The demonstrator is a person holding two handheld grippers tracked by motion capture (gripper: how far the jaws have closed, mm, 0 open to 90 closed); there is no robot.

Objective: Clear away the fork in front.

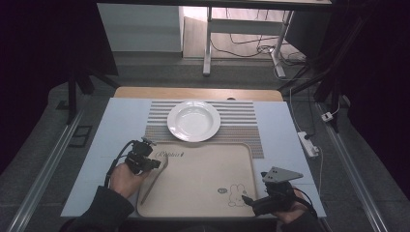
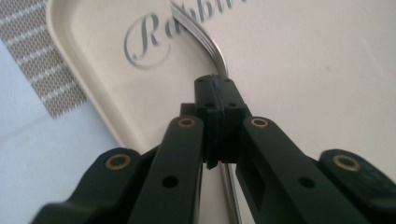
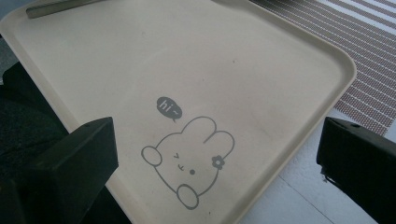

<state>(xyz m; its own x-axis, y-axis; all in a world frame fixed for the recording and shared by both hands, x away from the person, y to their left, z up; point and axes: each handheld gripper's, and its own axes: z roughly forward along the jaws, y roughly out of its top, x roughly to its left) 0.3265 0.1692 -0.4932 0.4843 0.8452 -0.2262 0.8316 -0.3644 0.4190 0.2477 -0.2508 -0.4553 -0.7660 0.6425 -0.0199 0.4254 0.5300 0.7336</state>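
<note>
left jaws: clamped on fork (image 2: 212, 51) neck
left gripper (image 1: 155, 164): over tray (image 1: 203, 203), 9 o'clock edge
fork: handle toward 7 o'clock, tines near lettering
right gripper (image 1: 247, 199): jaws wide apart, idle at 5 o'clock corner
step: fork pickup, likely
next: lift, carry toward plate (image 1: 193, 120) at 12 o'clock

Round white ceramic plate (image 1: 193, 121) sits on striped brown-white woven placemat (image 1: 241, 116), far side of bench (image 1: 116, 121). White power strip (image 1: 308, 143) lies on floor, right of bench.

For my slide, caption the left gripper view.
Left gripper shut on a fork over the beige tray.
</note>
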